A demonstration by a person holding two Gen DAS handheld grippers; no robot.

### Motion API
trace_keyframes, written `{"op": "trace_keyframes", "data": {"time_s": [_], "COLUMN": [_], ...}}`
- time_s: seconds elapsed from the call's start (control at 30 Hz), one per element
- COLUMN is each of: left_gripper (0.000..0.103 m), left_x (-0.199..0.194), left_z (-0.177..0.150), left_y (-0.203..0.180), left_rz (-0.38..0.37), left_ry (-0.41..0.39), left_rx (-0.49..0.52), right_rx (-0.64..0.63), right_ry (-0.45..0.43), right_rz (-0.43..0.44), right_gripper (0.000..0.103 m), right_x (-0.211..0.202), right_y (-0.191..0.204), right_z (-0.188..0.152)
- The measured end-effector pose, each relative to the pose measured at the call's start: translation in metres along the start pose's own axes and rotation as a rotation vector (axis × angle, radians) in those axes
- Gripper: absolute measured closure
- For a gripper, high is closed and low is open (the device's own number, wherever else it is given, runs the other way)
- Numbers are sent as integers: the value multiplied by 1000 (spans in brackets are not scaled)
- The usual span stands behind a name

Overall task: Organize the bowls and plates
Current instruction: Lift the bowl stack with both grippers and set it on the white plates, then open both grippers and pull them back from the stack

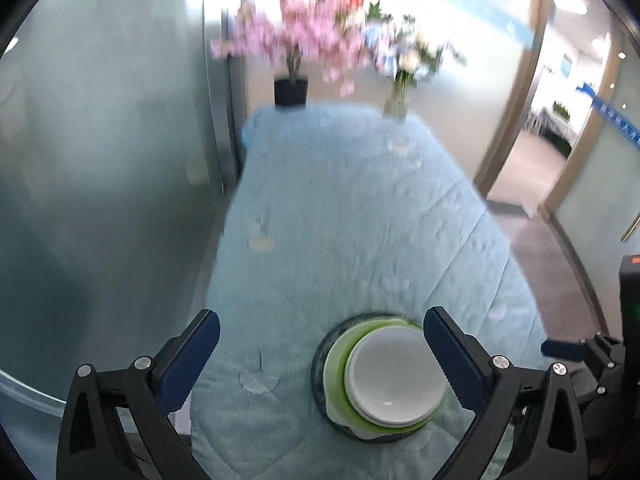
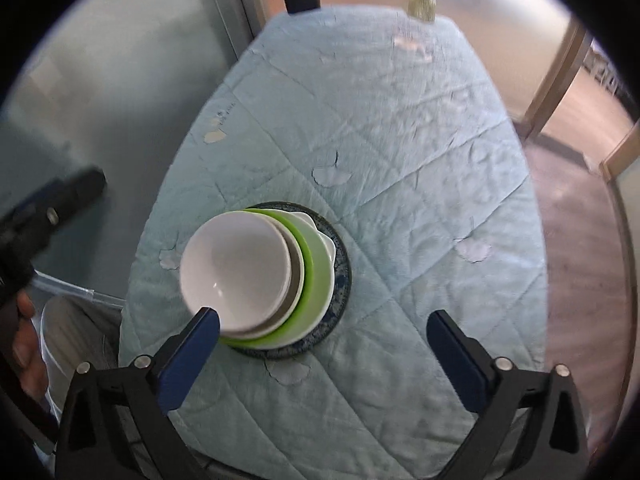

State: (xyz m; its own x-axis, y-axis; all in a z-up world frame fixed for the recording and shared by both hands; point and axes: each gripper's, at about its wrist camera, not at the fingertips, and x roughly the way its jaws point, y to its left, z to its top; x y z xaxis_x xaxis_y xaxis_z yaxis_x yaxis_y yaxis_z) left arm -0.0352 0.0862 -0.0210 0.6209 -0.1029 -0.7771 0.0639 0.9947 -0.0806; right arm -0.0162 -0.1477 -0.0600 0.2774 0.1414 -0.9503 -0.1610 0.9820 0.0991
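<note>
Left wrist view: the left gripper (image 1: 320,356) is wide open and holds nothing; the white bowl (image 1: 396,376) sits in the green bowl (image 1: 340,364) on the dark plate (image 1: 320,364), near the blue cloth's (image 1: 340,208) front edge
Right wrist view: the right gripper (image 2: 322,344) is wide open and empty, just in front of the same stack

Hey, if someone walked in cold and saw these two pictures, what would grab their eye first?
Probably the stack of dishes near the table's front edge: a white bowl nested in a green bowl on a dark blue plate, all on the pale blue quilted cloth. Next, the pink blossom tree in its black pot at the far end. Both grippers, left and right, hang open above.
</note>
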Motion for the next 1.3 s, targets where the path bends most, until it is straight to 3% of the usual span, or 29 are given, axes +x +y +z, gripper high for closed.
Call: {"op": "trace_keyframes", "data": {"time_s": [0.2,0.37,0.47,0.53,0.6,0.67,0.7,0.73,0.8,0.93,1.3], "left_gripper": [1,3,13,31,38,37,29,11,1,1,1], "left_x": [-17,-38,-49,-53,-55,-58,-60,-62,-67,-67,-63], "left_z": [-19,-31,-36,-39,-41,-42,-43,-41,-41,-44,-48], "left_y": [-20,-31,-39,-45,-49,-50,-53,-53,-56,-62,-61], "left_rz": [-12,-39,-62,-66,-89,-98,-97,-90,-43,11,29], "left_ry": [52,33,26,25,32,33,23,16,-18,-15,-7], "left_rx": [18,8,35,50,44,30,28,30,39,69,59], "right_rx": [-20,-22,-21,-20,-24,-29,-28,-27,-20,6,-10], "right_ry": [-80,-88,-98,-114,-129,-141,-149,-152,-153,-146,-151], "right_rz": [-28,-18,-10,-8,-12,-24,-35,-40,-44,-19,-37], "right_gripper": [1,1,1,1,1,1,1,1,1,1,1], "right_x": [-30,-41,-45,-51,-57,-61,-63,-65,-67,-72,-74], "right_y": [3,3,3,5,7,8,8,8,6,2,7], "right_z": [-16,-29,-33,-36,-38,-41,-43,-43,-45,-47,-48]}}
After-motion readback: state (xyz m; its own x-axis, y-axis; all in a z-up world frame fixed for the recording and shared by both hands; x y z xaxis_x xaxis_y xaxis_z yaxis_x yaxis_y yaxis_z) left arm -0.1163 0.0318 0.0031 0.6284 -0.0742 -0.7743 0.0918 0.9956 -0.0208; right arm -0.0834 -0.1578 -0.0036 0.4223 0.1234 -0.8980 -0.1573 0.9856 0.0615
